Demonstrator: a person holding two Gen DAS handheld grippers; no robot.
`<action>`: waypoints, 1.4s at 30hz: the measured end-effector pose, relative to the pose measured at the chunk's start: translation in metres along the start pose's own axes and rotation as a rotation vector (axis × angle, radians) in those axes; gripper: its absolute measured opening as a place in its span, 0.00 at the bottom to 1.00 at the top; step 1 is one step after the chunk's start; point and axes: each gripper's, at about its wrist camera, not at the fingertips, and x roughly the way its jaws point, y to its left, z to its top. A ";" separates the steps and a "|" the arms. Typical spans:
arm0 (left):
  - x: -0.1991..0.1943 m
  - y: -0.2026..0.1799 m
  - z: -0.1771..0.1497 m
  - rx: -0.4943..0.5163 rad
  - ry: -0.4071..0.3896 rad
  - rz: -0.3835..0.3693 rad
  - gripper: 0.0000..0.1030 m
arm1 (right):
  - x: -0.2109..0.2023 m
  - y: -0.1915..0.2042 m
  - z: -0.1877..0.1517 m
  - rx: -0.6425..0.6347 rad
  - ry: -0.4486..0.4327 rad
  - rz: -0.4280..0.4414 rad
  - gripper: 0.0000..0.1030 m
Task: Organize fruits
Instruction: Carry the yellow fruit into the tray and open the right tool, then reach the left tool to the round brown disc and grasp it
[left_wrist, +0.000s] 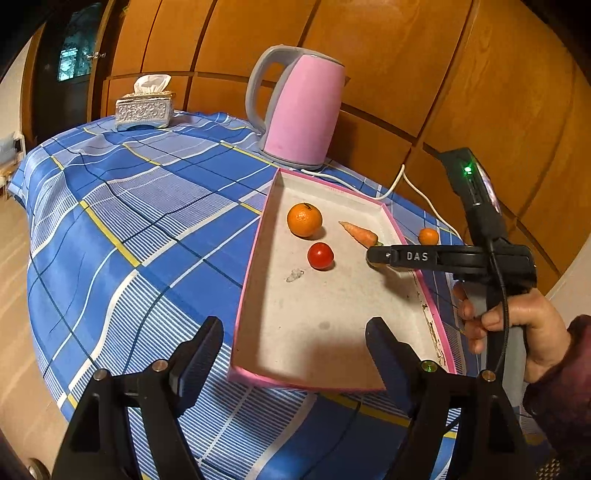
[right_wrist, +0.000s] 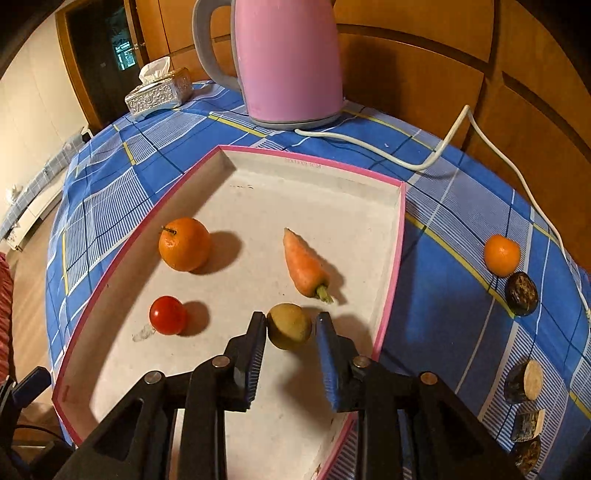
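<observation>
The right gripper (right_wrist: 291, 325), jaws parted, straddles a kiwi (right_wrist: 289, 331) inside the tray (right_wrist: 392, 258), carrot (right_wrist: 304, 267) just ahead; the left gripper (left_wrist: 295, 343) gapes empty at the tray's near edge.

The tray (left_wrist: 332, 332) fills the centre of the frame on the blue checked counter (left_wrist: 129, 206); inside, toward its upper end, lie an orange (left_wrist: 304, 219), a tomato (left_wrist: 320, 255) just below it, and a carrot (left_wrist: 360, 233) to the right; the right gripper (left_wrist: 375, 254) reaches in from the right edge, fingers by the carrot's stem end; the left gripper (left_wrist: 293, 354) gapes wide at bottom centre; a kettle (left_wrist: 301, 107) stands above the tray.
</observation>
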 end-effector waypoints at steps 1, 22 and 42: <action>0.000 0.000 0.000 0.000 0.001 0.001 0.78 | -0.001 0.000 -0.001 0.002 -0.004 -0.003 0.27; -0.008 -0.006 0.004 0.021 -0.021 -0.006 0.79 | -0.087 -0.082 -0.090 0.323 -0.173 -0.190 0.29; 0.022 -0.117 0.041 0.281 0.090 -0.237 0.79 | -0.128 -0.215 -0.229 0.880 -0.146 -0.737 0.41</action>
